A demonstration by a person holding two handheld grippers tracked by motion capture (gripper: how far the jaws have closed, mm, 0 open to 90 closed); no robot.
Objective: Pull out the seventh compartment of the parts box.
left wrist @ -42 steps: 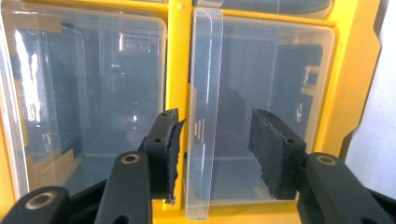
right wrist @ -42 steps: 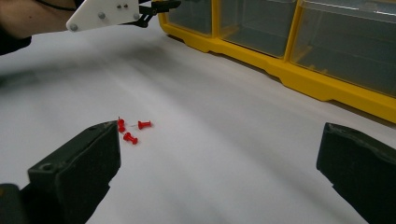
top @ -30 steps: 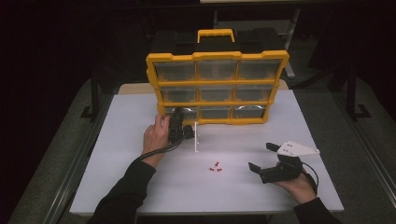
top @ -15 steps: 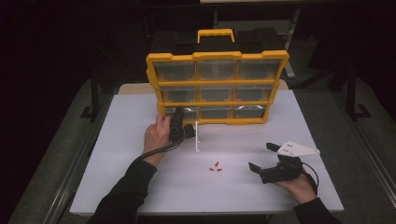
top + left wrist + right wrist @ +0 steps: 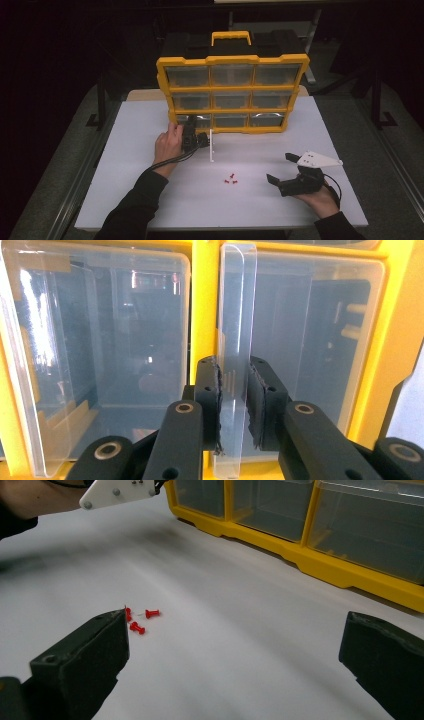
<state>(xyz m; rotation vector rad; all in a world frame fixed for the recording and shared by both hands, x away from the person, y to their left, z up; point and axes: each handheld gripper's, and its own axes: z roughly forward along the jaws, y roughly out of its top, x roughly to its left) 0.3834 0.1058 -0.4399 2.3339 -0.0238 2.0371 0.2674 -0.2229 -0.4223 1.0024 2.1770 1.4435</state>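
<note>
- I have the clear drawer front (image 5: 235, 360) pinched between the two black jaws of my left gripper (image 5: 233, 405); it is a thin transparent panel standing on edge before the yellow divider of the organizer (image 5: 232, 95).
- From the high view that drawer (image 5: 212, 146) sticks out of the bottom row at the cabinet's left end, over the white table (image 5: 130, 200).
- My left hand (image 5: 168, 145) sits just beside the cabinet's lower left corner.
- Three red pushpins (image 5: 231, 179) lie loose on the table, between the two hands (close together; I cannot tell if they touch).
- My right gripper (image 5: 283, 172) rests low near the table's right side, jaws spread wide and holding nothing, with the pushpins (image 5: 137, 619) just beyond its left jaw.
</note>
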